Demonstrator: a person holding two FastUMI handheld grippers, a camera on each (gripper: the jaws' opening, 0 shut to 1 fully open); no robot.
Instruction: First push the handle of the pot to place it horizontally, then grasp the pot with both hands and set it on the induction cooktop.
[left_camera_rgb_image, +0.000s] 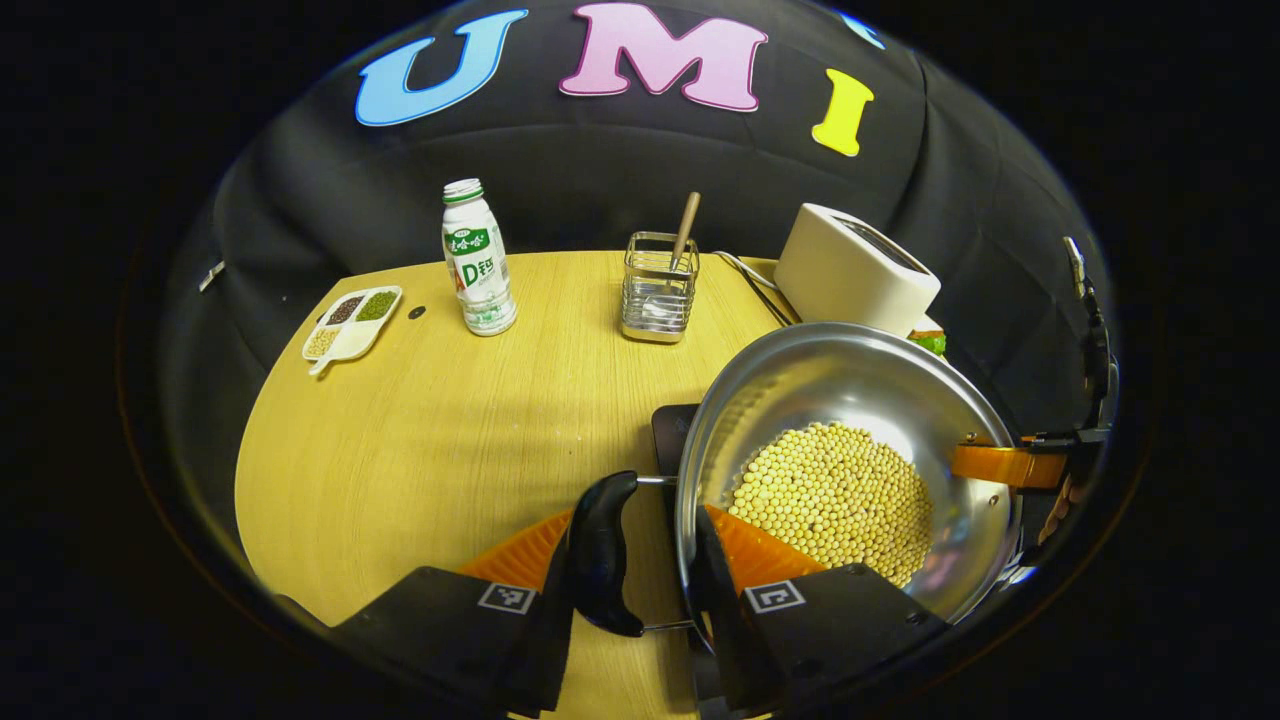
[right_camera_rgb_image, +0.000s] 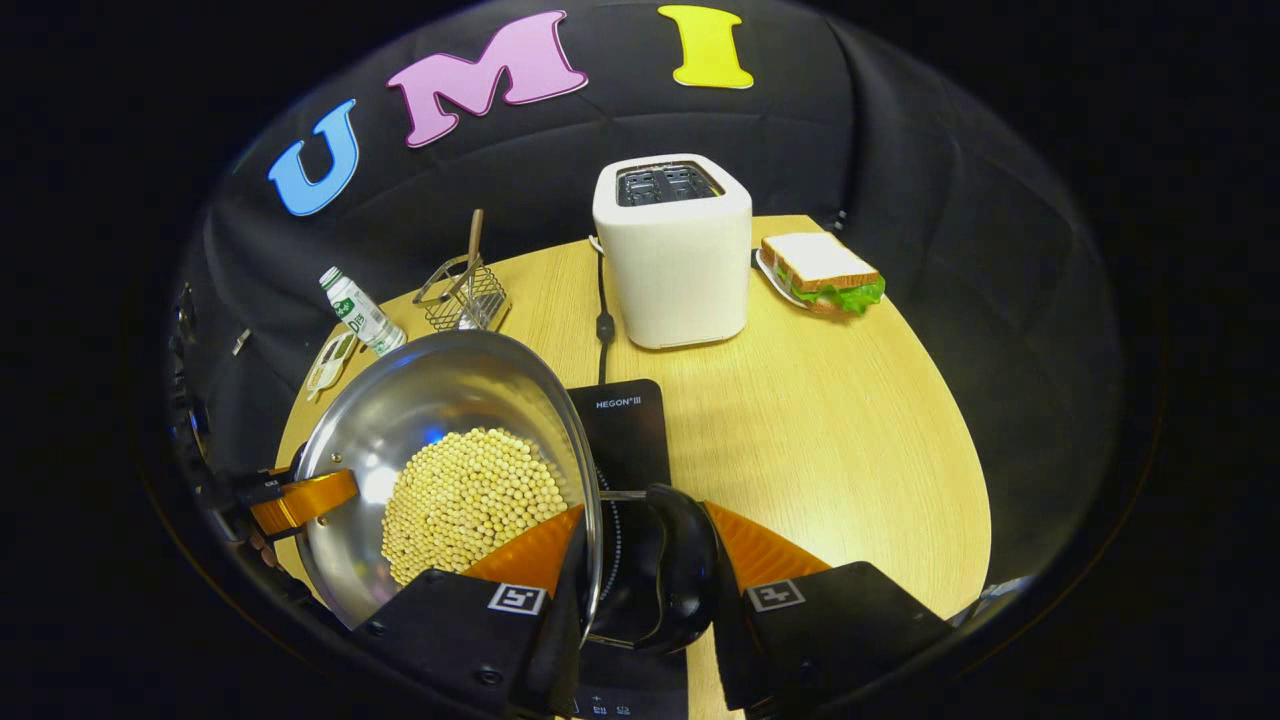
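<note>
A steel pot (left_camera_rgb_image: 850, 390) holding yellow soybeans (left_camera_rgb_image: 835, 495) sits over the black induction cooktop (right_camera_rgb_image: 625, 425); I cannot tell whether it rests on it. My left gripper (left_camera_rgb_image: 640, 530) is shut on the pot's black side handle (left_camera_rgb_image: 603, 550), one finger outside the handle and the other inside the rim. My right gripper (right_camera_rgb_image: 645, 520) is shut on the opposite black handle (right_camera_rgb_image: 680, 570) in the same way. The pot (right_camera_rgb_image: 440, 400) is at the left of the right gripper view. Each view shows the other gripper's finger at the pot's far rim.
A white toaster (right_camera_rgb_image: 672, 250) with its cord stands behind the cooktop, and a sandwich (right_camera_rgb_image: 822, 270) on a plate is beside it. A milk bottle (left_camera_rgb_image: 478, 260), a wire utensil holder (left_camera_rgb_image: 658, 288) and a divided dish of beans (left_camera_rgb_image: 352, 320) are farther back on the wooden table (left_camera_rgb_image: 450, 440).
</note>
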